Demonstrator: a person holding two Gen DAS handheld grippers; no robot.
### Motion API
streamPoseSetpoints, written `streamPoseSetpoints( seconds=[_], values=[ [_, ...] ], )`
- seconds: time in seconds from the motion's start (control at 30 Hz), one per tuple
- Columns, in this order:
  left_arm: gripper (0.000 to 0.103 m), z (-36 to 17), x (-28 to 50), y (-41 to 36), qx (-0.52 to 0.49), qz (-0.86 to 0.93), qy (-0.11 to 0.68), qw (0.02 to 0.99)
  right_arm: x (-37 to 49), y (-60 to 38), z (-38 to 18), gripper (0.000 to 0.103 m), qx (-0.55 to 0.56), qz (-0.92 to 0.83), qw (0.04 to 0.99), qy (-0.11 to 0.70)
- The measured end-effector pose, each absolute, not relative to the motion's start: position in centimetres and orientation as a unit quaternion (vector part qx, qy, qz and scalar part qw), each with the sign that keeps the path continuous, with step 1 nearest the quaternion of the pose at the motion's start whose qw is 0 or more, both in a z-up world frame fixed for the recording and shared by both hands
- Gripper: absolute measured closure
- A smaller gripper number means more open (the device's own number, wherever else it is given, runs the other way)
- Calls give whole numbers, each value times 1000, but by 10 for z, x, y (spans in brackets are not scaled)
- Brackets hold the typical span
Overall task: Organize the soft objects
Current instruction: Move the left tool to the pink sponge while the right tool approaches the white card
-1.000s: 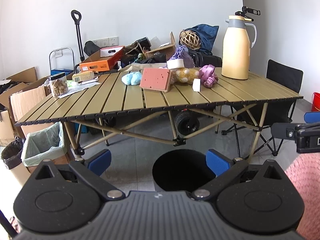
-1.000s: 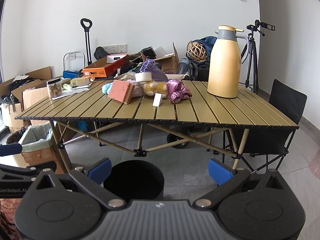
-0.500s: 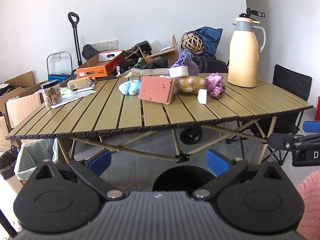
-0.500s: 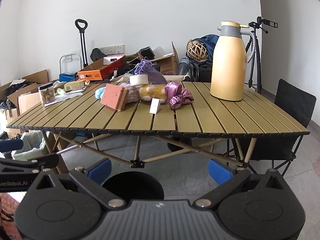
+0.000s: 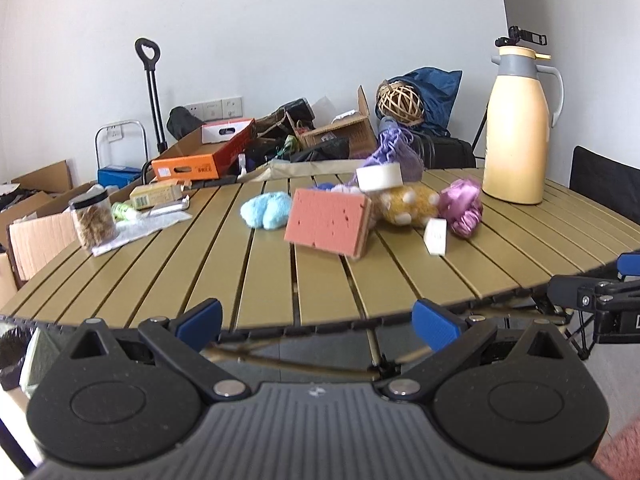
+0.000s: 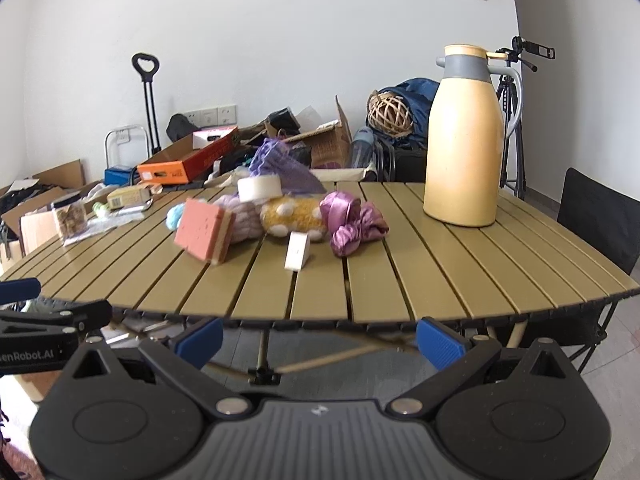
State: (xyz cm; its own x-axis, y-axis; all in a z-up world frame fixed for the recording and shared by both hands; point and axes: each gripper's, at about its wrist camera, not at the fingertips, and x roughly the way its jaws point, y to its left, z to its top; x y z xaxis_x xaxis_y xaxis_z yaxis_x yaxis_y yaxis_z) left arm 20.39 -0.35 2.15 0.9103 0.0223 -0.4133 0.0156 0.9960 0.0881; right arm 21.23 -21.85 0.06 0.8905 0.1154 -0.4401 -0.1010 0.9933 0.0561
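Note:
A heap of soft things lies mid-table: a pink sponge standing on edge, a light blue plush, a yellow white-dotted plush, a shiny pink cloth, a purple knit bag, a white round sponge and a small white block. My left gripper and right gripper both stand open and empty at the table's near edge, well short of the heap.
The slatted folding table also bears a tall yellow jug, a jar and a small box on paper at the left. Cardboard boxes, a trolley handle, a tripod and a black chair surround it.
Both grippers have risen and come closer to the table; its top now fills the views and the black bin on the floor has dropped out of sight. Jaws stayed open.

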Motion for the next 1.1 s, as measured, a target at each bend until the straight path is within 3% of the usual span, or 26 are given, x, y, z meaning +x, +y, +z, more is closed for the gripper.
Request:
streamPoseSetpoints(
  seconds=[0.5, 0.77, 0.97, 1.1],
  values=[
    [0, 40, 295, 9, 32, 24, 189, 981, 307, -204, 11, 0, 14, 41, 980, 193],
    [0, 45, 338, 26, 21, 44, 184, 982, 360, -192, -9, 2, 23, 42, 975, 217],
    [0, 35, 359, 37, 7, 29, 187, 982, 395, -179, -31, 19, 28, 46, 966, 251],
    [0, 25, 366, 40, 11, -6, 185, 983, 410, -170, -40, 37, 32, 52, 963, 262]
  ],
)
